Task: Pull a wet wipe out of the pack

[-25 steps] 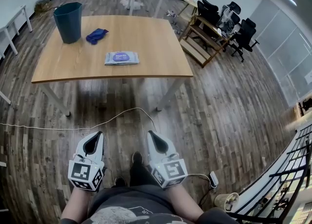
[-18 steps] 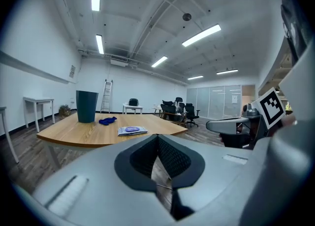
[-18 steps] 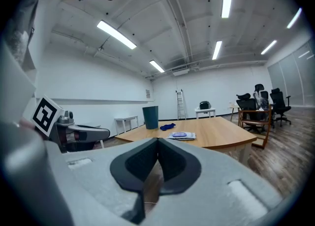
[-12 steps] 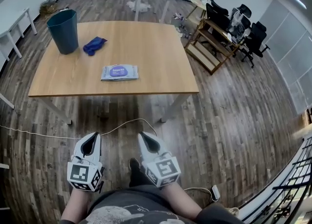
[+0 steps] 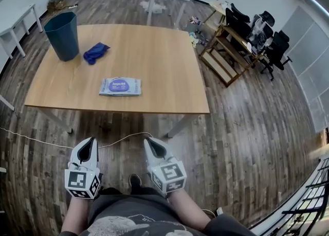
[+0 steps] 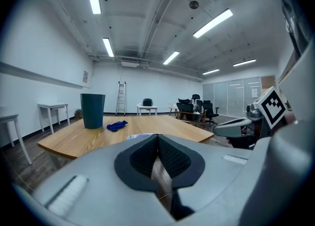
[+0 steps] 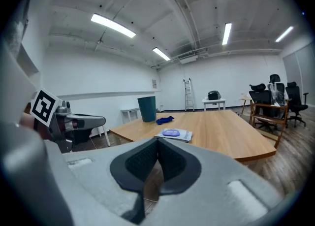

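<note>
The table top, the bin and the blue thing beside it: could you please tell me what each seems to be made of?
Table top: wood or wood-look laminate, matte, with pale grain lines. Bin: probably plastic; smooth, evenly dark teal walls. Blue thing: seemingly soft cloth, lying crumpled in folds.

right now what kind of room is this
Probably an open office or lab room: black office chairs clustered at one side, a wooden table on plank flooring, a ladder at the far end.
</note>
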A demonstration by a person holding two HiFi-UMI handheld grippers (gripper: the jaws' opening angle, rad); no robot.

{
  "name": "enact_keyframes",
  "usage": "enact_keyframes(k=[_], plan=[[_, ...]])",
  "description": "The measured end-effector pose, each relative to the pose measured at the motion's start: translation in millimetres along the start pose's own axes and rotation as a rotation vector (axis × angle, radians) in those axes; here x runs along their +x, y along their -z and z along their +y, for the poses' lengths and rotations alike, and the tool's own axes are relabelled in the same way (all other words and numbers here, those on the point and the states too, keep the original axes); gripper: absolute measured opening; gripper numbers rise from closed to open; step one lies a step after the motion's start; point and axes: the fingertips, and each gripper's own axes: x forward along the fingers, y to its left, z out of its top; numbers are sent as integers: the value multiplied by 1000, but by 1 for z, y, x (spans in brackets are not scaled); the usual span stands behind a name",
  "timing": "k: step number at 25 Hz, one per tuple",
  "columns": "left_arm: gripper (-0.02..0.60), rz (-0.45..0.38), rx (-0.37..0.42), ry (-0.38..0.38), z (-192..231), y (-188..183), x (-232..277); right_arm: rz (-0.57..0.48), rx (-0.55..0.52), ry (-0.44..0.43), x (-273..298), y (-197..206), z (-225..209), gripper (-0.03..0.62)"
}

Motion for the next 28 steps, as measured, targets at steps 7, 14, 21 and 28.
enact_keyframes(k=[7,14,21,28], plan=[[18,-7,-6,-33,12,-10,34,-15,12,-14,29,-12,-29,-6],[18,-6,-6,0,35,-15,83,-5,-20,-46,82,-28,-31,-6],[18,25,-9,52,68,-19,144,11,-47,-24,143,-47,-43,-6],[18,68,20,122,89,-15,194,48,-60,17,197,-59,-56,-6]])
